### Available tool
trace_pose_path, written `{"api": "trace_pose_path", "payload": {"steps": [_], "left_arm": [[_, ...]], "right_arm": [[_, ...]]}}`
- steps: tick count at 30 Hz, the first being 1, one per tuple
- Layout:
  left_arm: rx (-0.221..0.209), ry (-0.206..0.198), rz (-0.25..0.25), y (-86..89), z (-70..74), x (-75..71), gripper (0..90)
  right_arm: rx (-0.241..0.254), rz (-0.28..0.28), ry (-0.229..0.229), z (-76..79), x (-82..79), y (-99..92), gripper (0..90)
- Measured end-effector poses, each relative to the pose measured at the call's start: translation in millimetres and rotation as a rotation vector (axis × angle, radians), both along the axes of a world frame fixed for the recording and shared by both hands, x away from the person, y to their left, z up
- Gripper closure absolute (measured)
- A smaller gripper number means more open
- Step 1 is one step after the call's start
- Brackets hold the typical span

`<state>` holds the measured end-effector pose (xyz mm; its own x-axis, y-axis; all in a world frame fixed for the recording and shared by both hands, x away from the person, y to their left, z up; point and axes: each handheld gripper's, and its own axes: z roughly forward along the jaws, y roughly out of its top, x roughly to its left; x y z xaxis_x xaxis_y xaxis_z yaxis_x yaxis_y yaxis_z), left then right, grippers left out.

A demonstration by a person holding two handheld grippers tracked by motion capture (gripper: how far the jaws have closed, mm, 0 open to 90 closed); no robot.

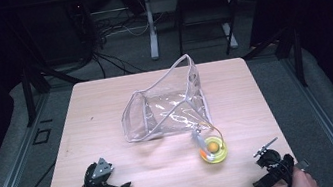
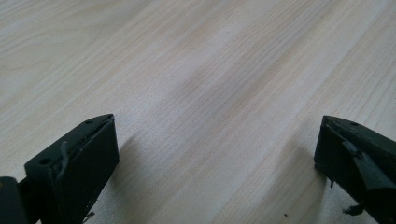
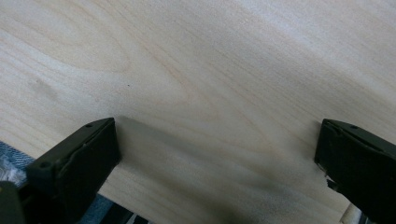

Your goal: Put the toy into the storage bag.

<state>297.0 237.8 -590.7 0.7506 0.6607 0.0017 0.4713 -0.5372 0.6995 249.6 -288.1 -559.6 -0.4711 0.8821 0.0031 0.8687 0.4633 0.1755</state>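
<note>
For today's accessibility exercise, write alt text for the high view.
A clear plastic bag sits mid-table, with a small yellow dish holding an orange ball just in front. At the near edge, a person's left claw and right claw rest empty.

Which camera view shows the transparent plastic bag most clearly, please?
The high view. There the clear bag lies whole at the middle of the table, its mouth open, beyond the yellow round thing. The left and right gripper views look at bare wood between open fingers, so they tell nothing of the bag.
</note>
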Motion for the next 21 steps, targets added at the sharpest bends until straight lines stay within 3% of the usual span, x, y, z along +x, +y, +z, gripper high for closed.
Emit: {"api": "trace_pose_path", "payload": {"steps": [4,5,14,15,16,21], "left_arm": [[-0.001,0.001,0.0,-0.1,0.0,0.0,0.0],[-0.001,0.001,0.001,-0.1,-0.1,-0.1,0.0],[-0.002,-0.002,0.002,0.1,-0.3,-0.5,0.0],[-0.001,-0.002,0.001,0.3,-0.2,-0.6,0.0],[-0.001,-0.002,0.001,0.3,-0.2,-0.6,0.0],[0.0,-0.006,0.005,0.0,-0.3,-1.1,0.0]], "right_arm": [[-0.005,0.003,0.002,0.1,0.4,0.8,0.0],[0.007,-0.017,-0.017,-1.5,-0.6,2.1,0.0],[-0.03,0.022,0.03,4.8,1.2,5.8,1.5],[-0.002,-0.007,-0.003,2.3,-0.9,7.8,2.0],[-0.032,0.023,0.024,6.2,1.0,7.9,2.0],[-0.04,0.041,0.049,11.6,3.0,11.8,2.8]]}}
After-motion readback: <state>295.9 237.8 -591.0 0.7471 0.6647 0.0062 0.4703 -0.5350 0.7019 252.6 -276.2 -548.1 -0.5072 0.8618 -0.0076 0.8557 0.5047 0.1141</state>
